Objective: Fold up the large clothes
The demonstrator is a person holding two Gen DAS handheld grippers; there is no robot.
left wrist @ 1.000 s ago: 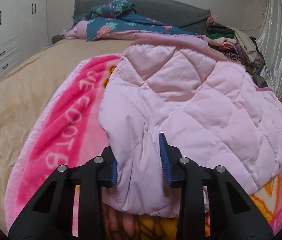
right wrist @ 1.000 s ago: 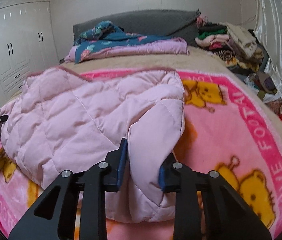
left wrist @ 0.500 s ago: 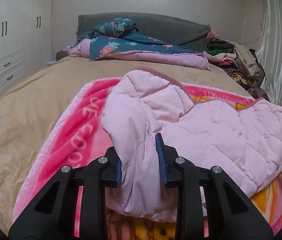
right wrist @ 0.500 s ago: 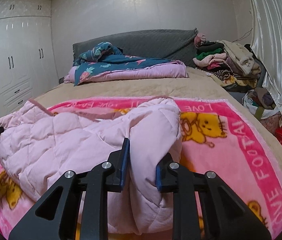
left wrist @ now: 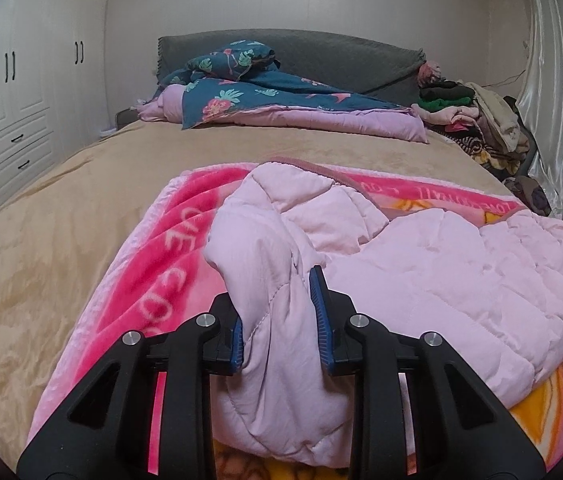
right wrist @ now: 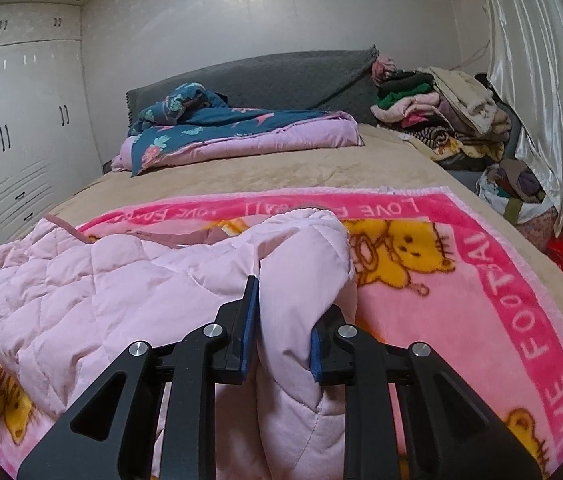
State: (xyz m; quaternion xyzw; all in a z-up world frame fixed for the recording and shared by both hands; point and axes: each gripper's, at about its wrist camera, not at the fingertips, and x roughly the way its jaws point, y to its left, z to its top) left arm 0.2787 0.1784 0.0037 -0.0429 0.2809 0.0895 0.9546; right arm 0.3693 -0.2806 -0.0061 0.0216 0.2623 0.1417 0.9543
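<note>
We had the pink quilted jacket [left wrist: 421, 280] lying across the pink cartoon blanket [right wrist: 461, 280] on the bed [left wrist: 61, 240], and each of us-held tools gripped one near corner of it. The left gripper [left wrist: 277, 320] had its jaws closed down on a thick bunch of the jacket's left edge, the padding bulging out between the blue pads [left wrist: 317, 296]. The right gripper [right wrist: 283, 328] was likewise clamped on a fat fold at the jacket's right edge, its jaws only as far apart as the wad of fabric forced them.

The step, as we judged it, was carrying the near hem up and over toward the far edge to halve the garment. To do that well, we needed to keep both grips firm, since puffy quilting tends to slip out of a pinch, and to raise the two corners together at the same height so the fold line ran straight across. We reckoned the hem should be laid onto the far edge with the corners matched, then lowered before release, so trapped air in the padding would not spring the fold open. Dragging low risked rucking the blanket underneath, so a clear lift seemed wiser. The folded duvet [right wrist: 241, 136] at the headboard lay well apart and posed no obstacle.
</note>
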